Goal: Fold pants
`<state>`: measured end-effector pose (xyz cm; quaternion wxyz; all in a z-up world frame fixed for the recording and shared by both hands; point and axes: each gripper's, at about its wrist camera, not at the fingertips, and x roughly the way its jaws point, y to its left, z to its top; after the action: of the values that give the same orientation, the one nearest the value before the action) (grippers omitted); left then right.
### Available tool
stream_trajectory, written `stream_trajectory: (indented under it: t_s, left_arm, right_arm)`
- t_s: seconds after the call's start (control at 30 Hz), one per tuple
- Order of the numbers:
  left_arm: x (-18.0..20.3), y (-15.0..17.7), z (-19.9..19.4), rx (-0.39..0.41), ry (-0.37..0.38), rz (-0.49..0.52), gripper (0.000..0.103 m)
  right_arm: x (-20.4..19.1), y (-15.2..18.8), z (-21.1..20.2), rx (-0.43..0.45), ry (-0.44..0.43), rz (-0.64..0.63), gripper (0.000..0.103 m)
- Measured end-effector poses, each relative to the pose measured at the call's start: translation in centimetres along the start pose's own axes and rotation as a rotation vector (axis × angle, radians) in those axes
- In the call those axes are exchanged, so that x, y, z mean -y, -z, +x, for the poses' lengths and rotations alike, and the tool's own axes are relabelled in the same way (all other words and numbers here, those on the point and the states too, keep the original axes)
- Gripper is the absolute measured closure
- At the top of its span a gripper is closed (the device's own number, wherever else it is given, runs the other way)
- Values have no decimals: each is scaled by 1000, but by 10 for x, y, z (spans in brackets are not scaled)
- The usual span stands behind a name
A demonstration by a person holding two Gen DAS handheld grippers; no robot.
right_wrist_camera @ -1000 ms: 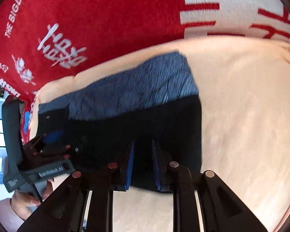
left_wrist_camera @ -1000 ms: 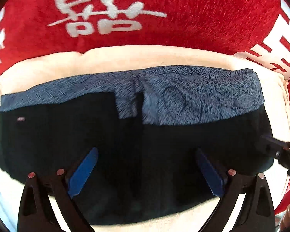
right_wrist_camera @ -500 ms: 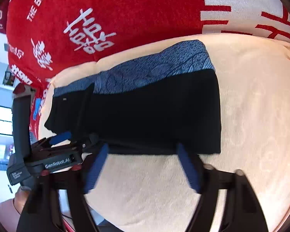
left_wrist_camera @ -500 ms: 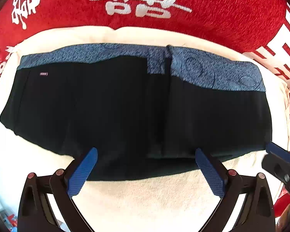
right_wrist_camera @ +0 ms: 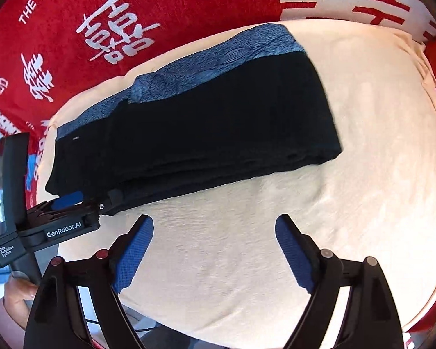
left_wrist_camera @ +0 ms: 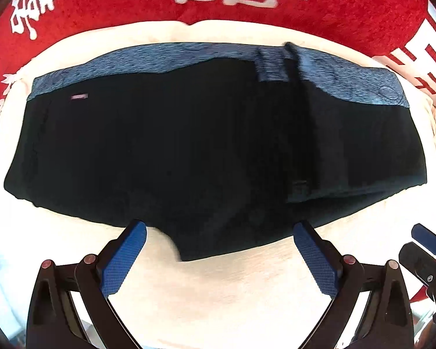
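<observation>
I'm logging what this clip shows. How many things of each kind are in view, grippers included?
Black pants with a blue patterned waistband: 1
Cream cloth under the pants: 1
Red blanket with white characters: 1
Grippers, both open: 2, the left gripper and the right gripper
Total: 5

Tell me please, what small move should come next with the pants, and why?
Probably bring the left tool forward to the near left edge of the pants and grip it for another fold. Both tools are open and hold nothing; the right tool hovers over bare cream cloth. The right part is already doubled over, while the left part lies as a longer, single layer.
</observation>
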<state>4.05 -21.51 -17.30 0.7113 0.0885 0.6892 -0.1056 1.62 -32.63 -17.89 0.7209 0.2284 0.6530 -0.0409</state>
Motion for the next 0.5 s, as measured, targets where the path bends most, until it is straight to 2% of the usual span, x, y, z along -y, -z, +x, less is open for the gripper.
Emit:
stream_trajectory:
  t_s: [0.17,0.5]
  left_arm:
    - [-39,5,-9,5,-2,-18,1]
    - [-117,21,-7,-6,5,-153,1]
  right_arm:
    - [-39,2,8,-1,10,-8,15]
    - [-109,-3,29,-40,35,-144,14]
